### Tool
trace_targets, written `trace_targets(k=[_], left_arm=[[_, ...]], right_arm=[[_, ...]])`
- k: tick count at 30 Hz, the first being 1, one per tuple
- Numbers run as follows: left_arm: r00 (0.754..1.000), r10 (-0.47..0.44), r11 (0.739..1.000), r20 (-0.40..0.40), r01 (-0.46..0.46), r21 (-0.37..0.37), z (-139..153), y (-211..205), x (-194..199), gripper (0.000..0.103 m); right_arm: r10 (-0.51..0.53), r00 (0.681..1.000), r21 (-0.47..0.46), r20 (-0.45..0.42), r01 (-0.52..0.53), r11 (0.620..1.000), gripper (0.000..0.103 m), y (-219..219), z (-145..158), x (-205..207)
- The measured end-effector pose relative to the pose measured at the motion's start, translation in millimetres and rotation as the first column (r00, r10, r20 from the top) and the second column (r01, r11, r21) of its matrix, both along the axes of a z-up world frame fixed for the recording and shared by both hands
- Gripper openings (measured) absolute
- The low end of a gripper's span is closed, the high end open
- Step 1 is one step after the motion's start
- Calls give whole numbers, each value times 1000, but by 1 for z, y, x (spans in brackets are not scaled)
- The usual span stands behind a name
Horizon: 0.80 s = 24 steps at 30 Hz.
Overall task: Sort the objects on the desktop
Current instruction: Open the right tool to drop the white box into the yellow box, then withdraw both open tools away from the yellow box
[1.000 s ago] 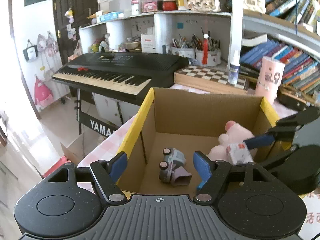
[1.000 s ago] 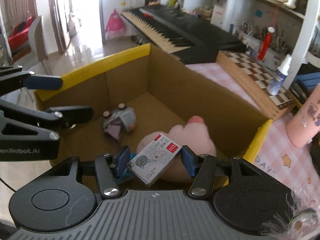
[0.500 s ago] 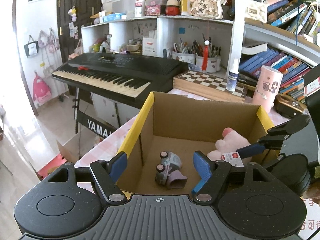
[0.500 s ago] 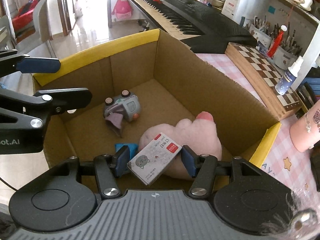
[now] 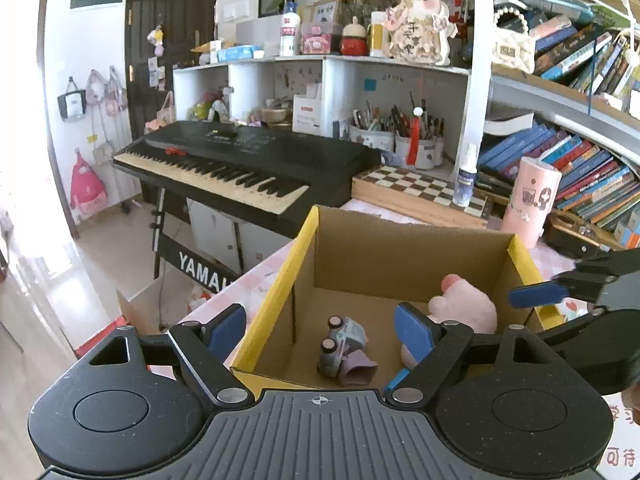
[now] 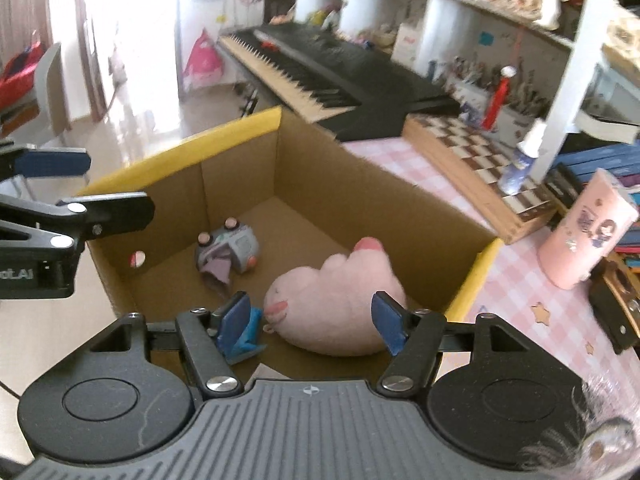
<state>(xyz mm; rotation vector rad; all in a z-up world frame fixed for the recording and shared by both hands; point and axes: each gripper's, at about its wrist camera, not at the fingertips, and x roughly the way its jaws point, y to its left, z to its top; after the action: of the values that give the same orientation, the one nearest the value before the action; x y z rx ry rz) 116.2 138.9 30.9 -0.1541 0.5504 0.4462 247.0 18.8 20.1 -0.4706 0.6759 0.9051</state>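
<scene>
An open cardboard box (image 5: 280, 292) (image 6: 180, 152) with yellow-edged flaps stands on the pink checked table. On its floor lie a small grey toy car (image 5: 346, 340) (image 6: 228, 248) and a pink plush toy (image 5: 464, 308) (image 6: 336, 304). My left gripper (image 5: 320, 332) hovers over the box's near left corner, jaws opening, nothing between them. My right gripper (image 6: 311, 318) hangs above the plush, jaws opening and gripping nothing. A pale corner of the small white carton (image 6: 272, 372) shows just below its fingers, beside a blue item (image 6: 244, 344). One of the right gripper's fingers (image 5: 536, 295) reaches over the box's right wall.
Behind the box are a black keyboard (image 5: 248, 160), a wooden chessboard (image 5: 420, 192) with a spray bottle (image 5: 466, 182), and a pink cup (image 5: 530, 200) (image 6: 584, 236). Shelves of books and pen pots fill the back right. The floor drops away at left.
The right gripper has opened and let go of the small white carton, which has dropped into the box. Both grippers have lifted slightly, and the left jaws stand wider.
</scene>
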Motion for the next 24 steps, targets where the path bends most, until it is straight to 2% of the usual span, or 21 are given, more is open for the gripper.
trace_targets(k=[8, 13, 24], left_arm=[[999, -20, 1000, 35, 21, -19, 4, -1, -13, 85], [998, -41, 999, 49, 42, -30, 4, -3, -21, 85], [995, -78, 995, 65, 82, -59, 2, -1, -43, 85]], right_arm=[[-140, 988, 120, 58, 132, 984, 65, -30, 22, -23], [-255, 964, 182, 82, 237, 954, 65, -50, 31, -36], [-405, 911, 220, 79, 380, 898, 65, -73, 30, -75]])
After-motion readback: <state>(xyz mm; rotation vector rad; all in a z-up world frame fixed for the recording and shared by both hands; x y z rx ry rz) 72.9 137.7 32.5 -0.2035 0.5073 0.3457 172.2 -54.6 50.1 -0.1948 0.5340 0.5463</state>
